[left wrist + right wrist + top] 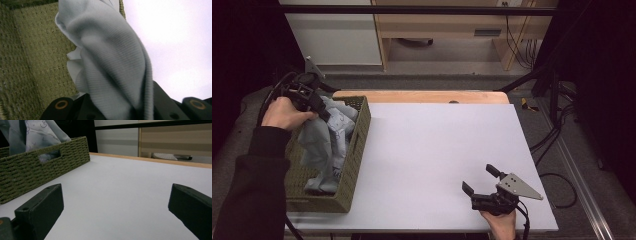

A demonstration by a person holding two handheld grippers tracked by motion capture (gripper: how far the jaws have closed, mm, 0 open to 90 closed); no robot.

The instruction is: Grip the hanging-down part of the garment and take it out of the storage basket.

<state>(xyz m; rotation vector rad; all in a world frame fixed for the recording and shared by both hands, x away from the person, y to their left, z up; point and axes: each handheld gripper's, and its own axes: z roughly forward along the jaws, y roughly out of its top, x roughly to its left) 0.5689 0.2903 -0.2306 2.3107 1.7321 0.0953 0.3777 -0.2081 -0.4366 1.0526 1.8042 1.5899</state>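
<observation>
Left tongs [323, 111] clenched on light grey garment [324, 145], raised above woven basket [357, 150]; cloth hangs from jaws down into basket. Judged step: lifting garment out. Lift straight up until trailing hem passes rim, then carry toward right tongs over white worktop [437, 160]. Second, patterned cloth [41, 135] lies just beside grip; may drag along. Right tongs [480, 181] released, jaws wide apart, resting low on worktop, well apart from basket, nothing between.

White table [437, 150], olive woven basket [354, 155] at its left edge
</observation>
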